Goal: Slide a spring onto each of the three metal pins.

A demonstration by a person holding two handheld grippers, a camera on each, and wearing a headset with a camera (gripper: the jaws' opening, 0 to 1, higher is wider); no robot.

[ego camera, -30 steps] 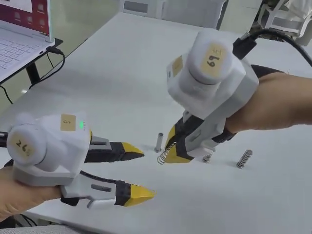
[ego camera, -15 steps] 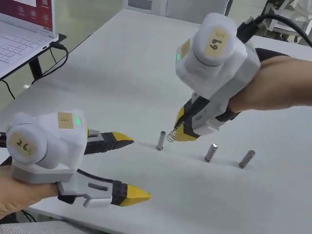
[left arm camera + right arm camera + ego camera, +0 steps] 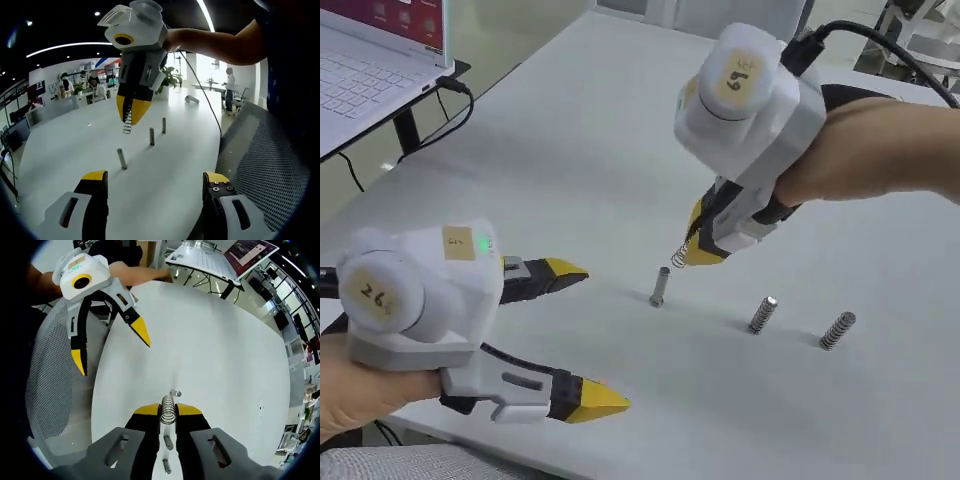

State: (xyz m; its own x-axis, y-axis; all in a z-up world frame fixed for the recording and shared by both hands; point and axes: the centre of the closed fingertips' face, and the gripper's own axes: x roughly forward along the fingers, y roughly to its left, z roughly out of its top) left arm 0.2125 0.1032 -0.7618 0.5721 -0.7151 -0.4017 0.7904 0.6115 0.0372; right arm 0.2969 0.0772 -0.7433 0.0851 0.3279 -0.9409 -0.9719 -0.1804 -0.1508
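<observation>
My left claw (image 3: pixel 595 336) hung wide open, empty. The bare pin (image 3: pixel 659 287) stood upright on the tabletop (image 3: pixel 570 150). The spring (image 3: pixel 679 255), pinched in my right claw (image 3: pixel 698 252), hovered just above and right of its top, slightly aslant. Farther right, two pins (image 3: pixel 762 314) already wore springs.

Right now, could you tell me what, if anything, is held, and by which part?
The right gripper pinches a small coiled metal spring by its upper end; the left gripper is open and empty.

Table (image 3: pixel 570 130): smooth matt white surface. Spring (image 3: pixel 679 256) and pin (image 3: pixel 659 286): bright bare metal. Right claw (image 3: pixel 700 252) housing: smooth white plastic.
</observation>
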